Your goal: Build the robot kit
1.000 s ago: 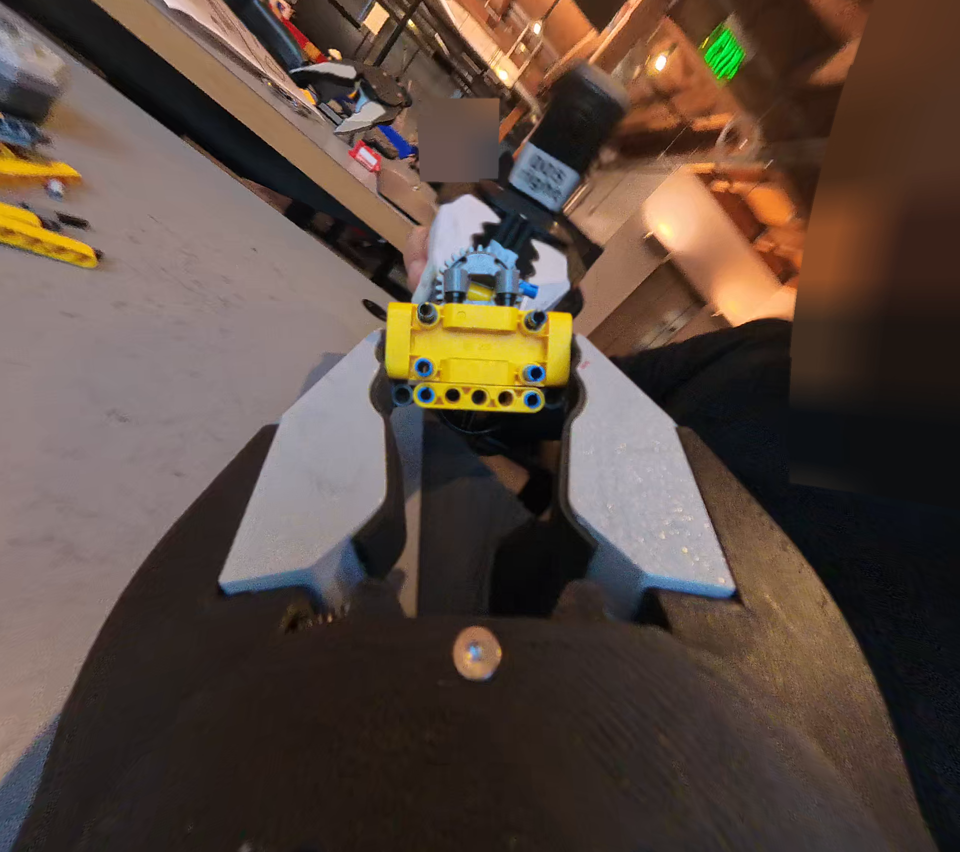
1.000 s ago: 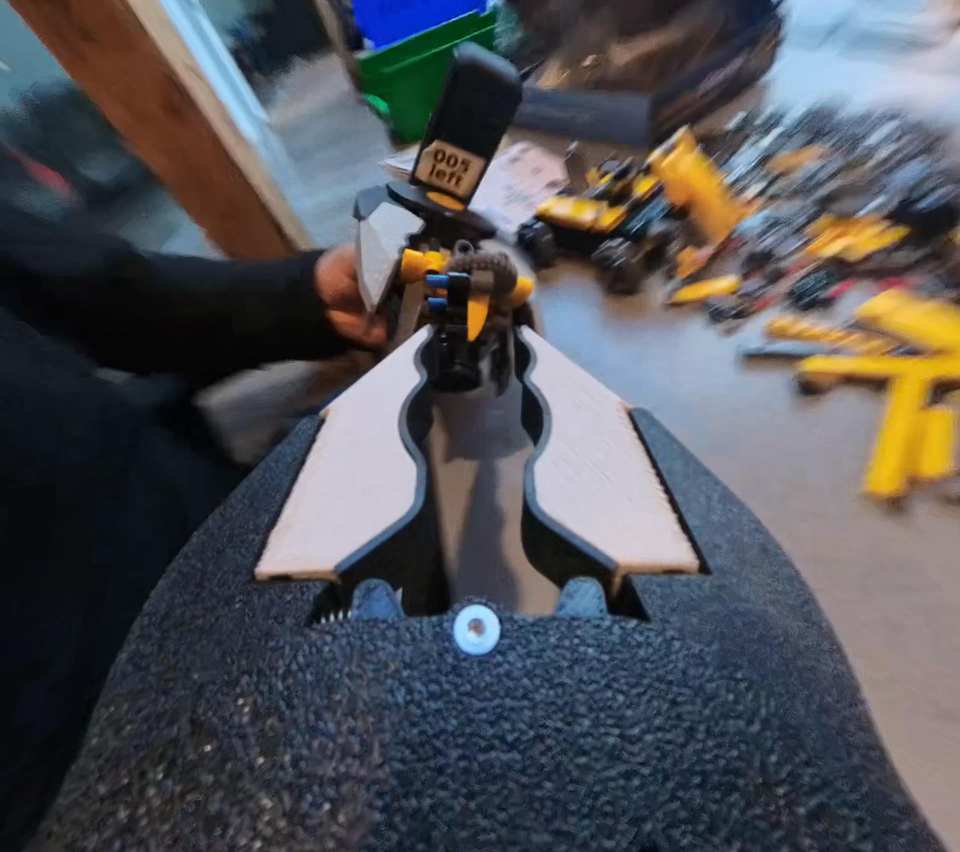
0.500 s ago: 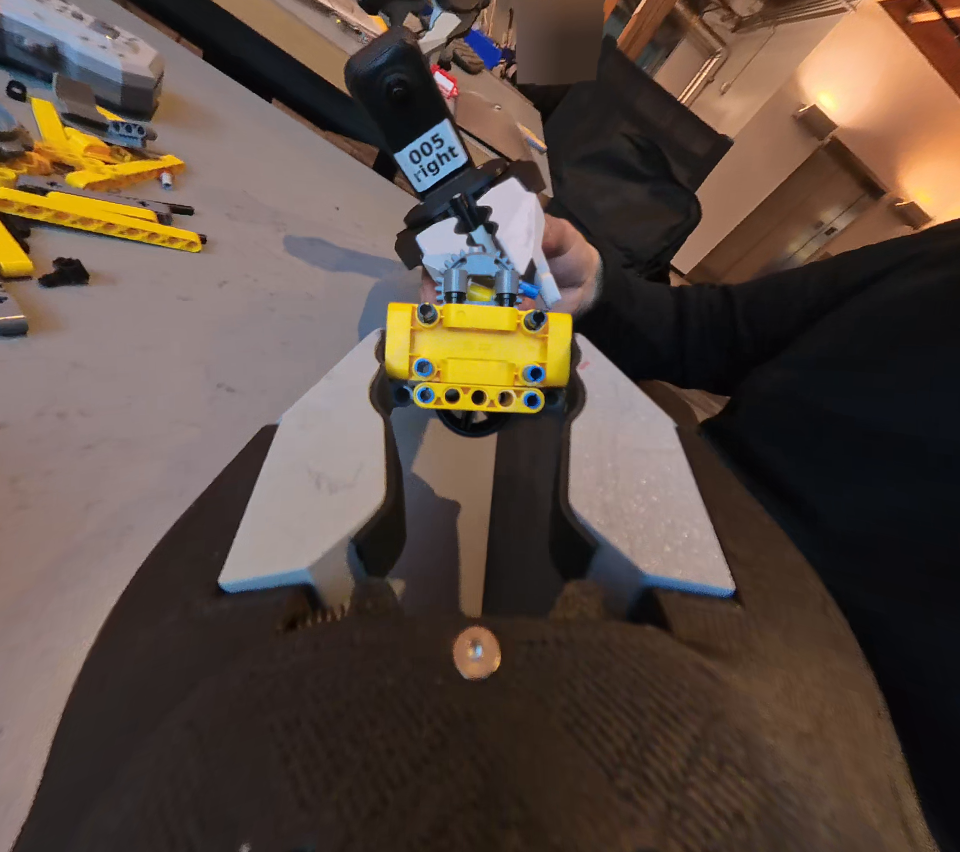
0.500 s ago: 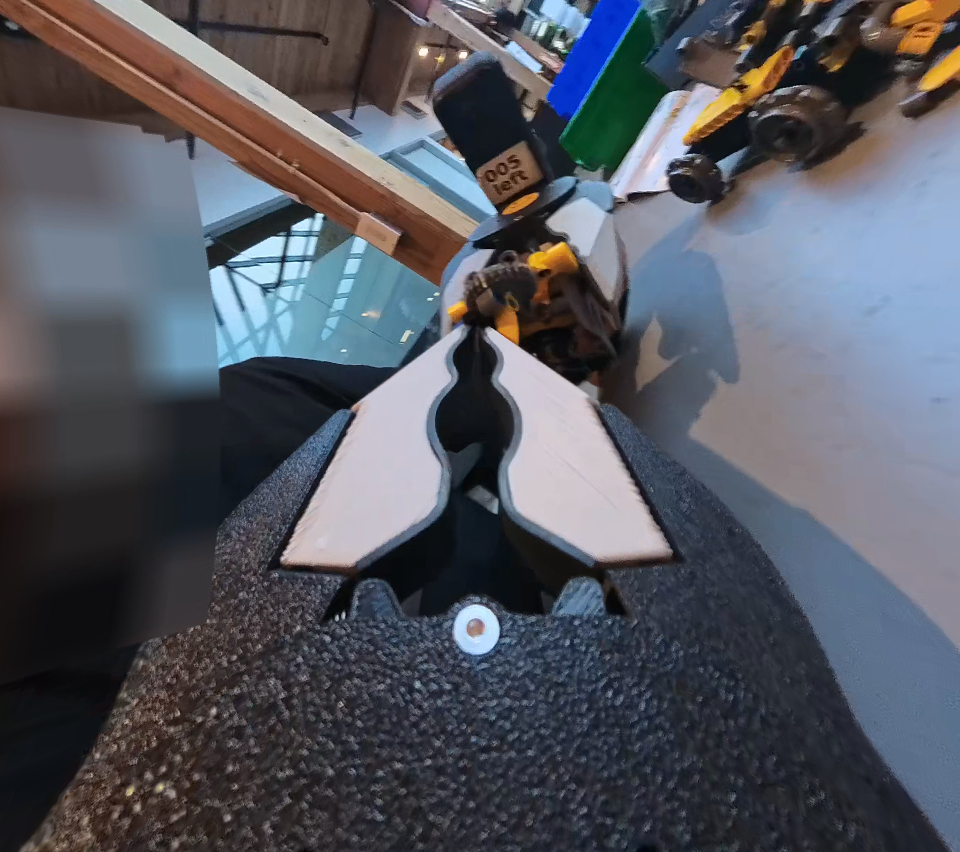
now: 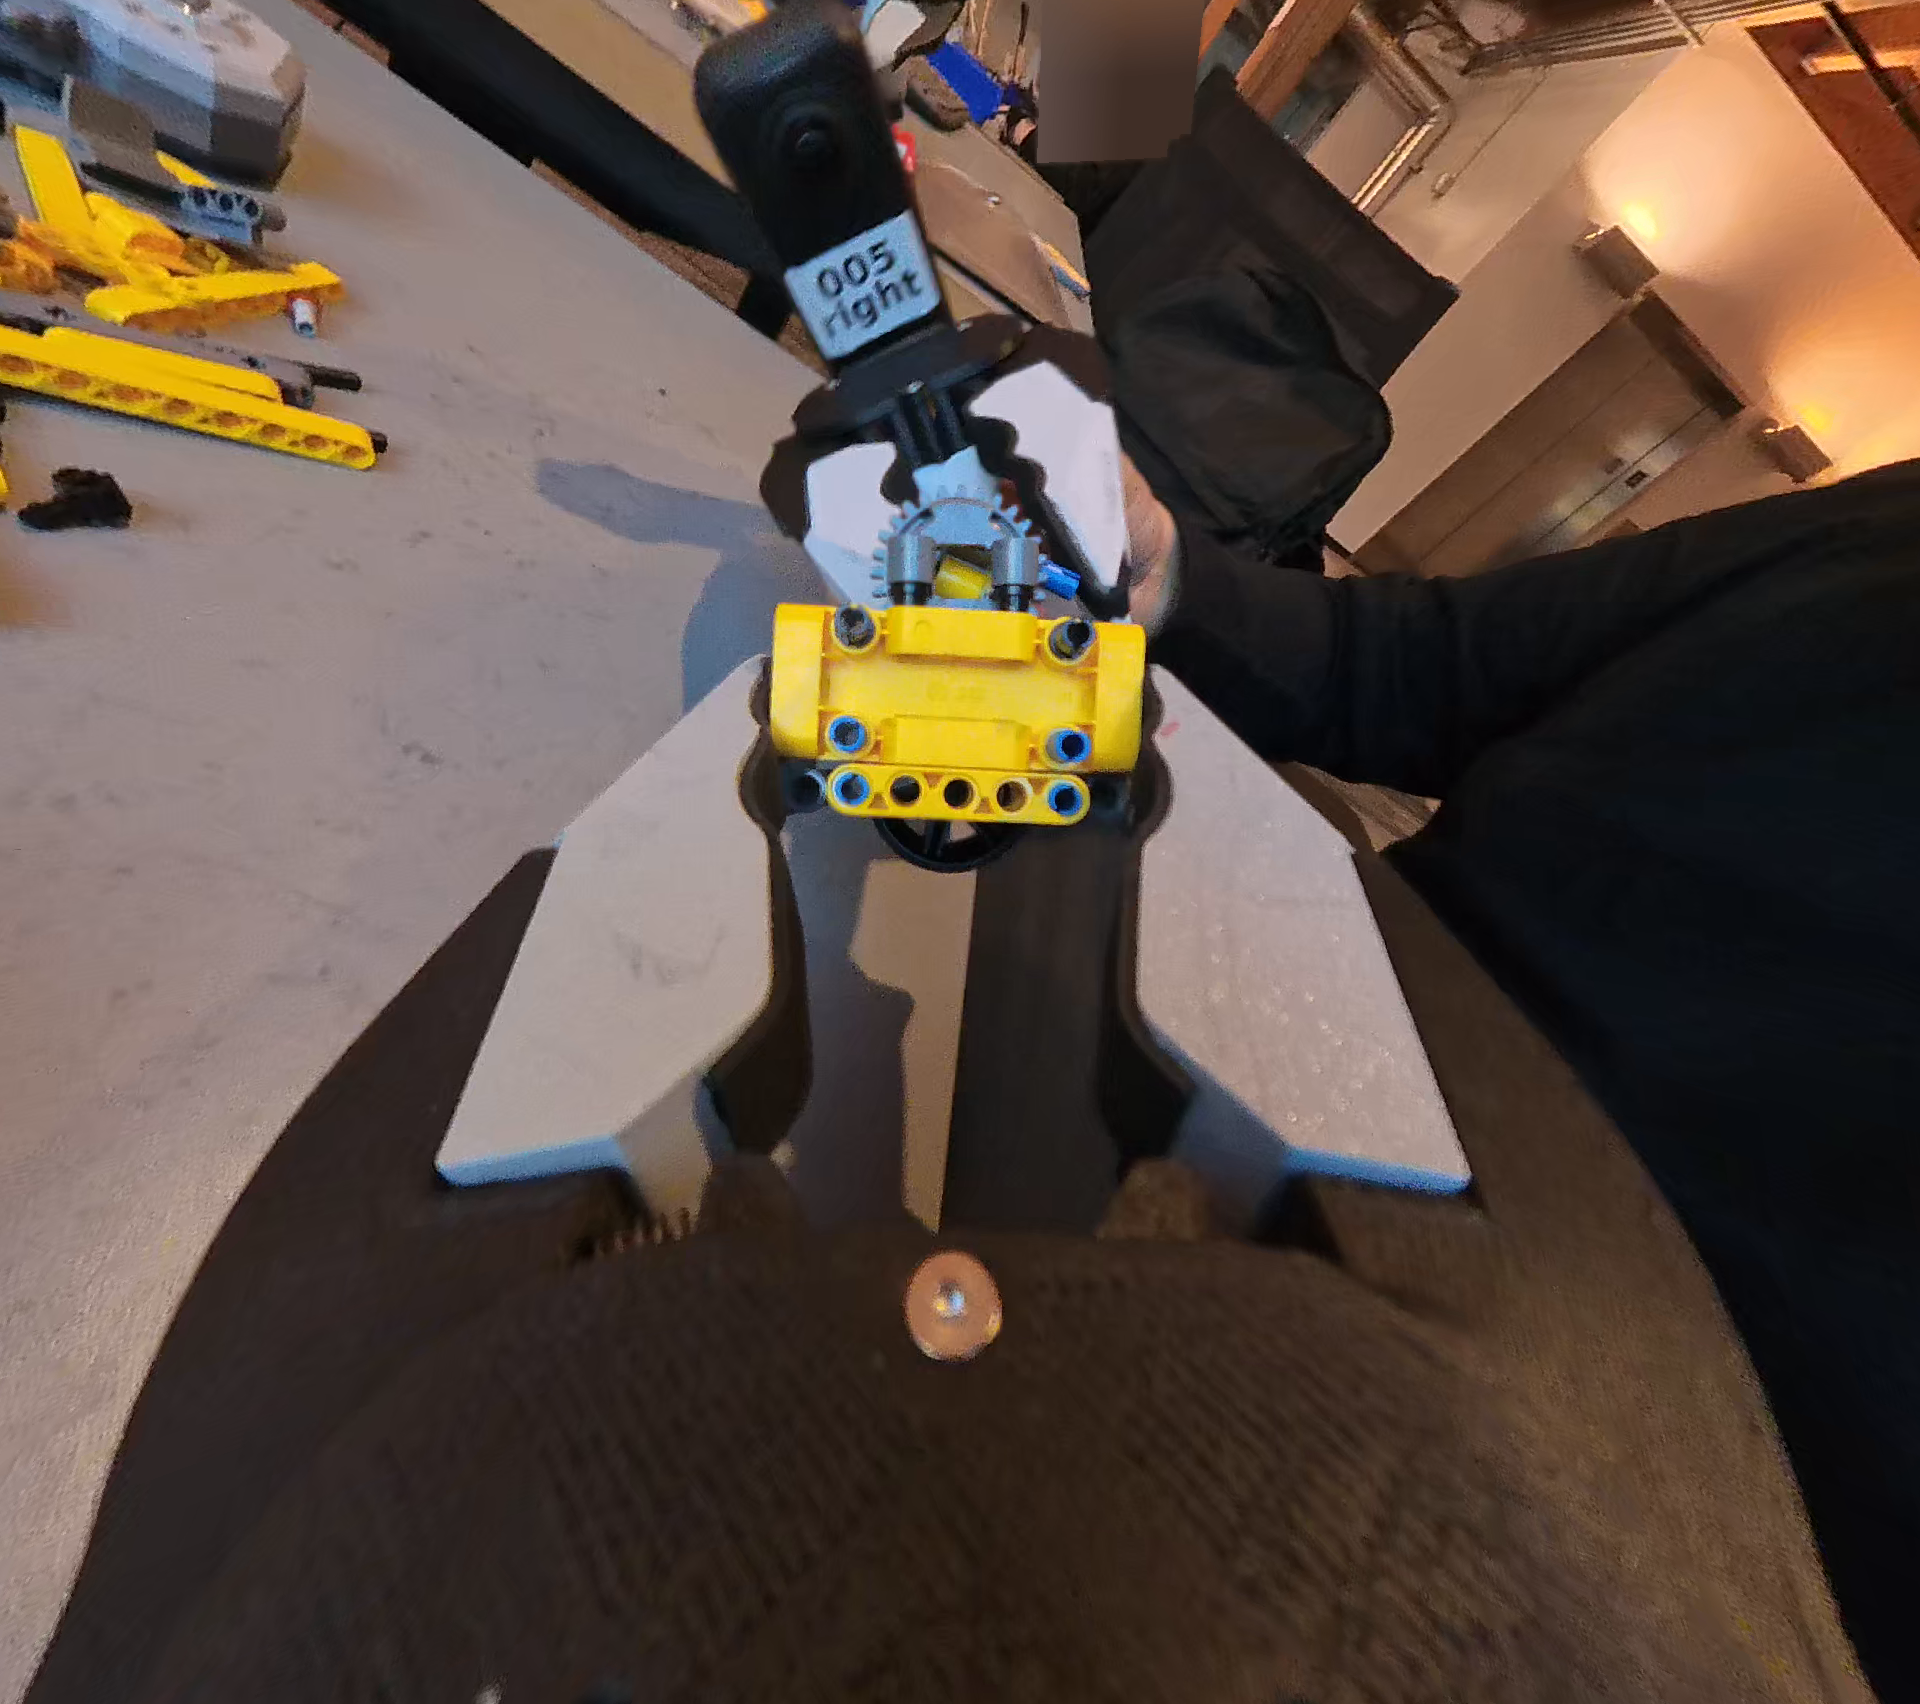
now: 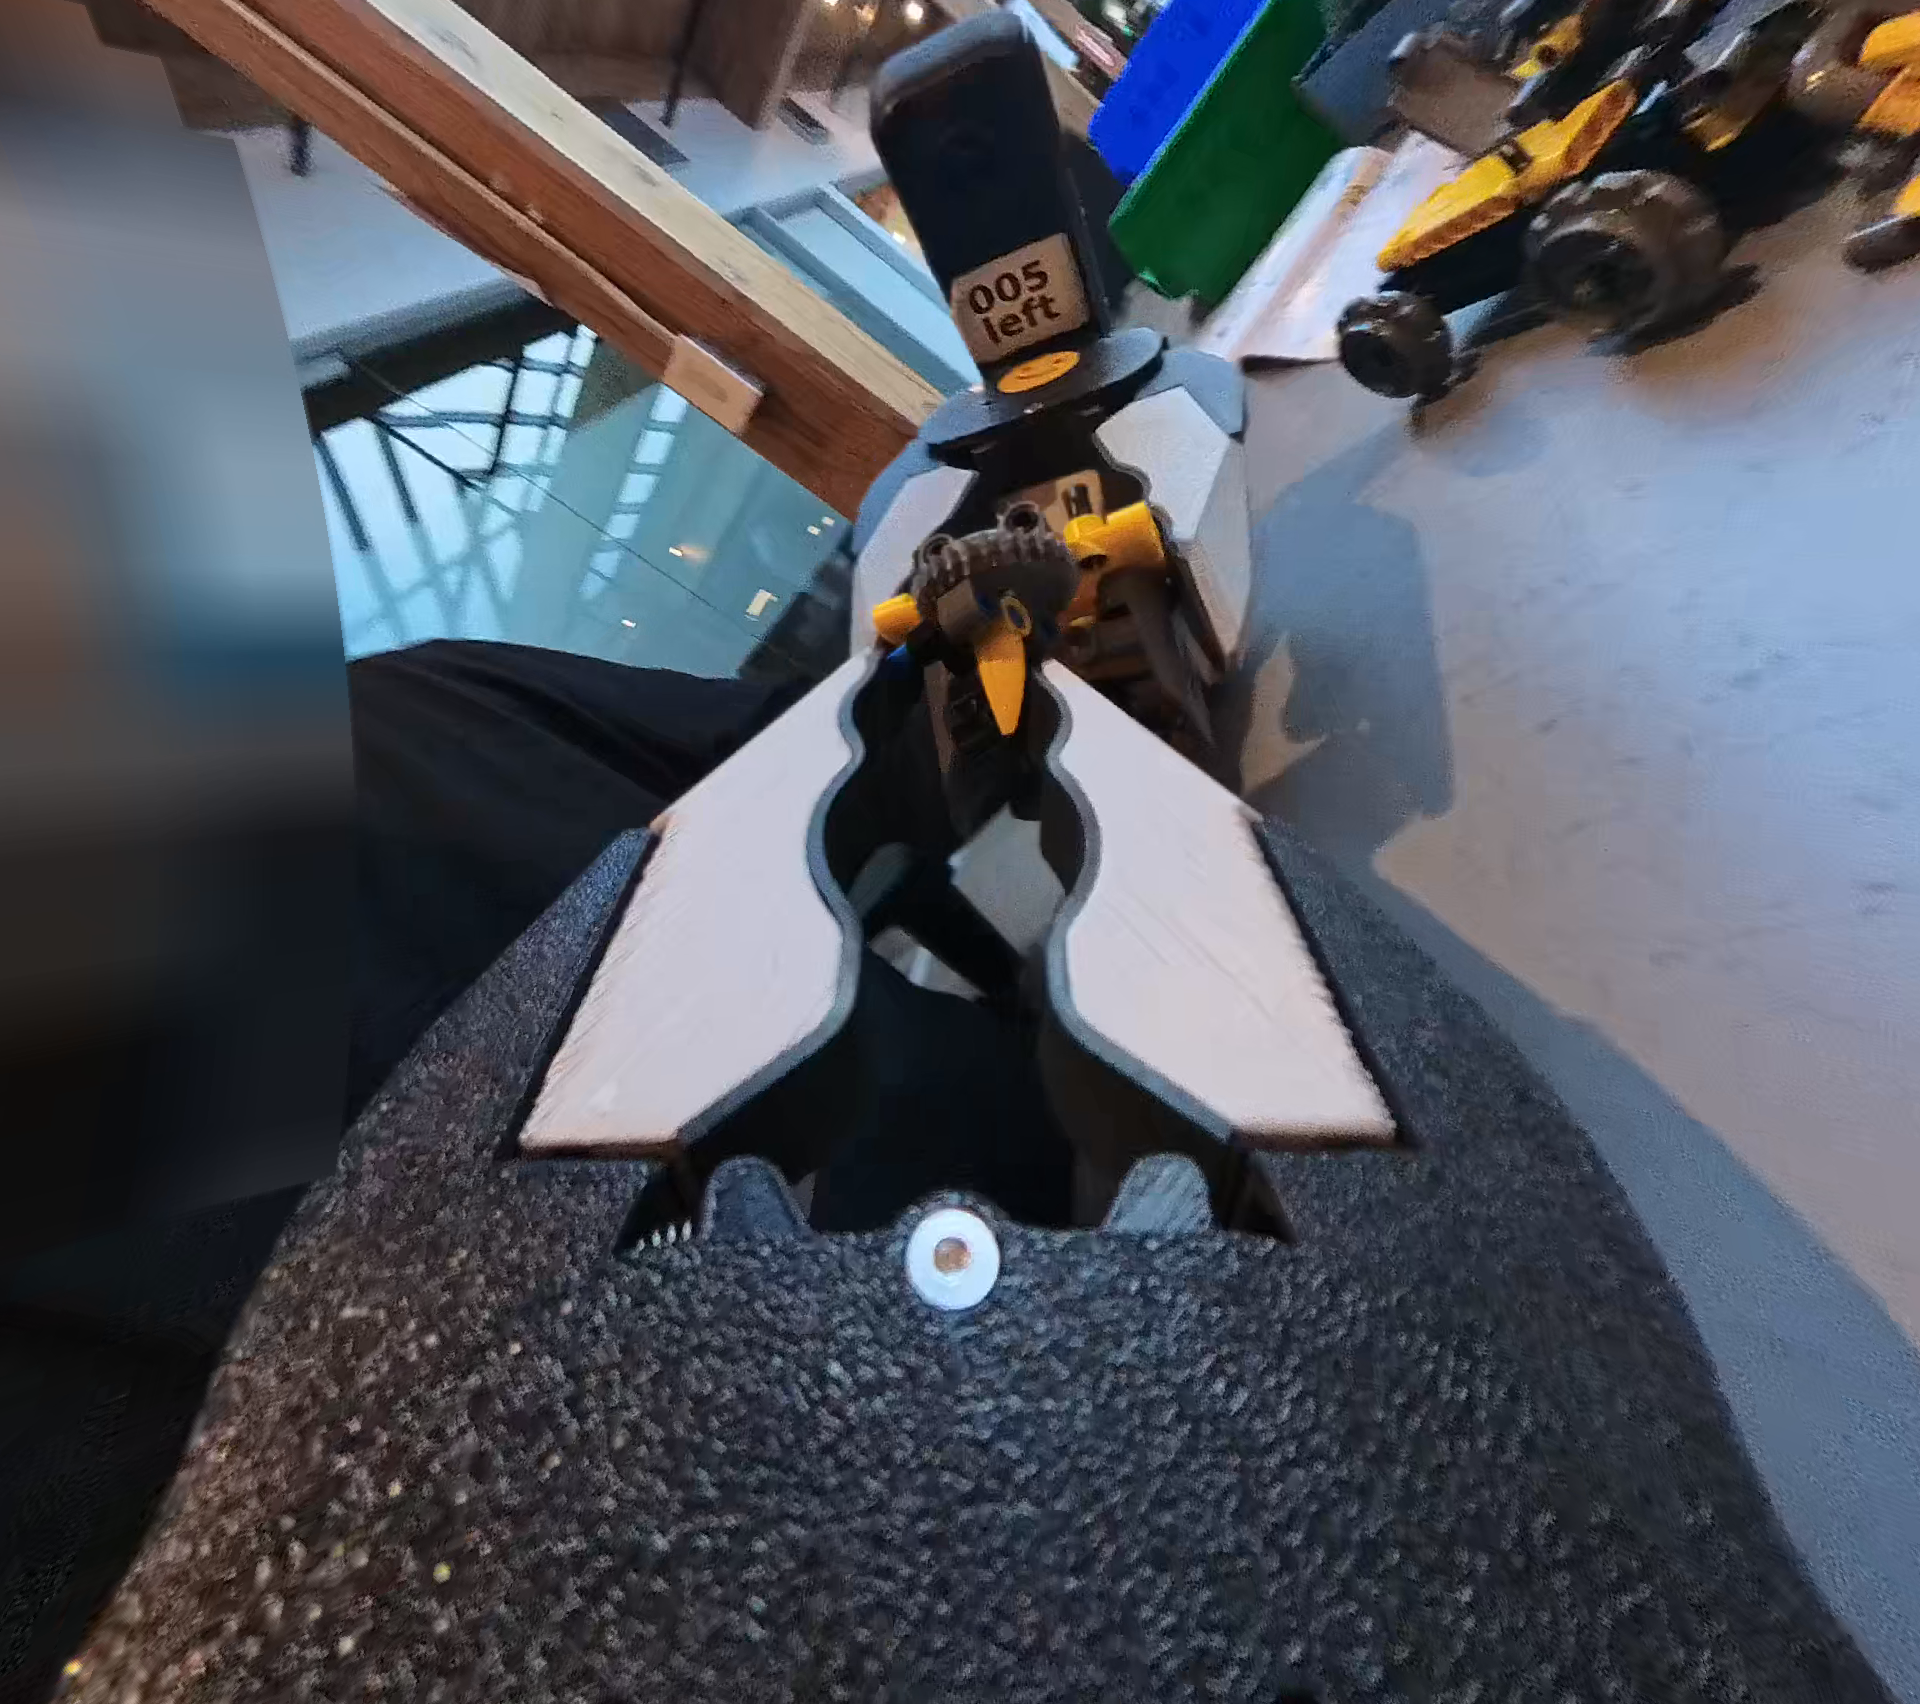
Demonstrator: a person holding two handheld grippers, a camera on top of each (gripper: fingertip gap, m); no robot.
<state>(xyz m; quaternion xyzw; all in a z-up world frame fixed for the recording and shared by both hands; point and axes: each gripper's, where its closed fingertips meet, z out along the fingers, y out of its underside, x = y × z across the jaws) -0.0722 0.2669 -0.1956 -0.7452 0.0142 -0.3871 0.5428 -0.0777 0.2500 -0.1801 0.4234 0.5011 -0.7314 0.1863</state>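
My left gripper (image 5: 956, 719) is shut on a yellow brick assembly (image 5: 956, 698) with blue pins and holds it above the table's edge. A grey gear (image 5: 956, 527) sits on the assembly's far end. My right gripper (image 5: 956, 501) faces it from the other side and meets that gear end. In the right wrist view my right gripper (image 6: 961, 678) has its fingers close around the black and yellow gear end of the assembly (image 6: 987, 615). The left gripper (image 6: 1049, 501) shows just behind it.
Yellow beams (image 5: 208, 397), a small black part (image 5: 73, 496) and a grey box (image 5: 135, 44) lie on the grey table (image 5: 312, 771) to the left. A yellow and black toy vehicle (image 6: 1621, 200) and blue and green bins (image 6: 1226, 127) stand farther off. A person's black sleeve (image 5: 1455, 667) is at right.
Both grippers have swung and tilted with the assembly between them. The right gripper's jaws stood nearly together half a second ago and are now wider, around the gear end.
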